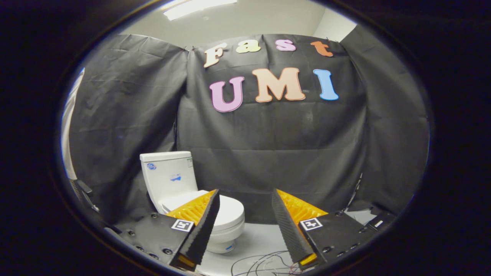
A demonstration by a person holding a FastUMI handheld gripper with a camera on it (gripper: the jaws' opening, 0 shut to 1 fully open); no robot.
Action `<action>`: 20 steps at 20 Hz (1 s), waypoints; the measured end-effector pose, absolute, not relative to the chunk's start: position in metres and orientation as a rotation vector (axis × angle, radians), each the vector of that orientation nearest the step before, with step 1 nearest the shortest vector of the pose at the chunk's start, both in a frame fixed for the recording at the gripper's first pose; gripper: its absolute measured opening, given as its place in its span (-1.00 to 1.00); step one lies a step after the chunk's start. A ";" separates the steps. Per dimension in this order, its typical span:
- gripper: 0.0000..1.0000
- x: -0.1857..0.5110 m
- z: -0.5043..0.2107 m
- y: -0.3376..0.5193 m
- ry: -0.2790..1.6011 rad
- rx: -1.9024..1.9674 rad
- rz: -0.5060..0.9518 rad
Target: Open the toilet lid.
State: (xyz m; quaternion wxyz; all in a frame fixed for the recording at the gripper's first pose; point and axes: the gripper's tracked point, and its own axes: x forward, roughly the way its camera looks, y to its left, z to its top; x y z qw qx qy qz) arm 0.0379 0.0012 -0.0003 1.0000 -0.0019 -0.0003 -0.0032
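Observation:
A white toilet point(174, 180) stands on the floor against the black cloth wall, ahead of my fingers and to the left. Its lid point(229, 210) lies down flat over the bowl, partly hidden behind my left finger point(201, 224). The tank point(168, 174) rises behind the lid. My gripper point(245, 195) is open with a wide gap and nothing between the fingers. It is still some way off from the toilet, and the right finger point(287, 226) points at bare wall.
Thin loose wires point(261, 264) lie on the pale floor just below and between the fingers. Black cloth walls close in the space on the left, back and right. A dark stand or frame point(82, 191) sits at the far left.

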 end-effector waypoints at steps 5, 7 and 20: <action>0.70 0.074 0.006 0.018 -0.028 -0.020 0.035; 0.71 0.087 0.010 0.024 -0.047 -0.012 0.028; 0.54 0.102 0.052 0.052 -0.261 0.087 -0.377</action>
